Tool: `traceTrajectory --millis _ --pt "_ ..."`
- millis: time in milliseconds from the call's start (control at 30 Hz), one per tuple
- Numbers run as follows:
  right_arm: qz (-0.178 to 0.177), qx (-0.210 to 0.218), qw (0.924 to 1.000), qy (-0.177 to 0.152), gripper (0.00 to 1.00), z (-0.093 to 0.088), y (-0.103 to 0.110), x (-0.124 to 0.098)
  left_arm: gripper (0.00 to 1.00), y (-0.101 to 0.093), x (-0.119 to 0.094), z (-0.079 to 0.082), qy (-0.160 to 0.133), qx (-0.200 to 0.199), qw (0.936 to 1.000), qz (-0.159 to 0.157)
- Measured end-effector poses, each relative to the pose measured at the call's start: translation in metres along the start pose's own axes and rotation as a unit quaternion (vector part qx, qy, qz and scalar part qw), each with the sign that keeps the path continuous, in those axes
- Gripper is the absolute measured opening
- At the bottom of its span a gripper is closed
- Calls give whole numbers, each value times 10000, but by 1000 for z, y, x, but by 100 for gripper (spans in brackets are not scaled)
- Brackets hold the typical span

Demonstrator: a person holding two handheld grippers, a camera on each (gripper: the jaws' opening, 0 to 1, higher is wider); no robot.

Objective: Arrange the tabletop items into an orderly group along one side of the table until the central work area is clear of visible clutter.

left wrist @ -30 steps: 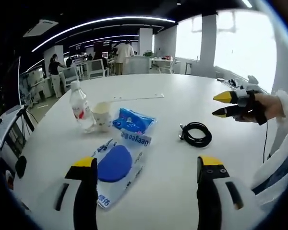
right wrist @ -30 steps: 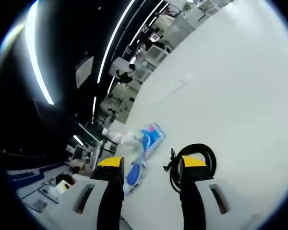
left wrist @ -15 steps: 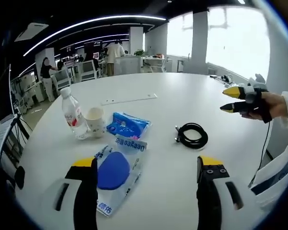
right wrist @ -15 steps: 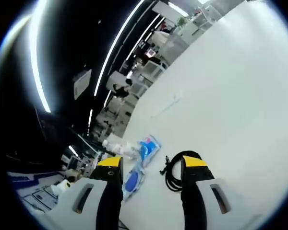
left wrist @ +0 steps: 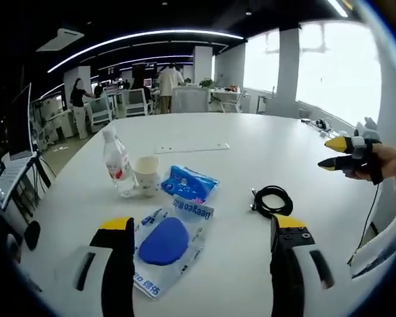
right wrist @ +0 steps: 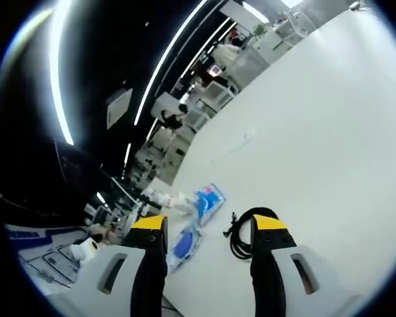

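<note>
An open-plan office with strip lights on a dark ceiling, desks, chairs and several people standing in the upper left of the left gripper view lies behind a large white round table [left wrist: 251, 142]. Bright windows fill the upper right.

On the table, left of centre in that view, a clear plastic water bottle [left wrist: 119, 162] with a red label stands upright; whether it holds liquid I cannot tell. Just beside it, to its right, stands a paper cup [left wrist: 146, 175], its inside not visible. Right of the cup lies a blue wipes pack [left wrist: 190, 183], and below that, near the bottom centre, a clear printed bag [left wrist: 166, 247] lies flat with a blue rounded pad [left wrist: 164, 240] inside it. A coiled black cable [left wrist: 272, 200] lies apart to the right of centre. A thin white strip [left wrist: 191, 148] lies farther back on the table.

The left gripper [left wrist: 202, 228] hovers above the table at the bottom of its view, its yellow-tipped jaws spread wide with nothing between them. The right gripper [left wrist: 334, 153], held in a hand [left wrist: 383, 162] at the right edge, has its jaws parted and empty. In the right gripper view the right gripper [right wrist: 211, 228] also stands spread, over the cable [right wrist: 243, 231], with the bag [right wrist: 183, 243] and wipes pack [right wrist: 208, 199] to the left.
</note>
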State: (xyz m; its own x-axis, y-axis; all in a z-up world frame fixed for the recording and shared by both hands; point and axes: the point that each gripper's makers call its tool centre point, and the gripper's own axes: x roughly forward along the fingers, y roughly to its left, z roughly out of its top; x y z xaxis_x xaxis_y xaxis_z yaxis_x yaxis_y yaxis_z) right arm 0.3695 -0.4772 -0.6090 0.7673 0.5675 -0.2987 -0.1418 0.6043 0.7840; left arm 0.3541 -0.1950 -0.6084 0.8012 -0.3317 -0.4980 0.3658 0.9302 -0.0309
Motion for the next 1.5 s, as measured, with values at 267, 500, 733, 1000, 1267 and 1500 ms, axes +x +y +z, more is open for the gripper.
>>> traceTrajectory --millis 267,500,733,1000,1267,1500 --pt "163 -29 9998 85 49 9 -6 1 88 -14 5 2 -23 35 10000 87" --pt "206 86 9997 123 48 14 -2 33 88 -3 22 13 -18 218 9997 -56" --pt "291 208 9992 151 48 12 9 61 87 13 37 11 94 72 9999 -68" --pt "337 216 9986 350 48 1 21 84 87 28 38 3 133 1 9999 -53" --pt "379 -1008 9941 86 46 92 52 101 86 47 54 0 117 -158 9998 -21" --pt "254 -937 9952 103 45 103 41 111 85 42 79 0 188 -248 9993 -205"
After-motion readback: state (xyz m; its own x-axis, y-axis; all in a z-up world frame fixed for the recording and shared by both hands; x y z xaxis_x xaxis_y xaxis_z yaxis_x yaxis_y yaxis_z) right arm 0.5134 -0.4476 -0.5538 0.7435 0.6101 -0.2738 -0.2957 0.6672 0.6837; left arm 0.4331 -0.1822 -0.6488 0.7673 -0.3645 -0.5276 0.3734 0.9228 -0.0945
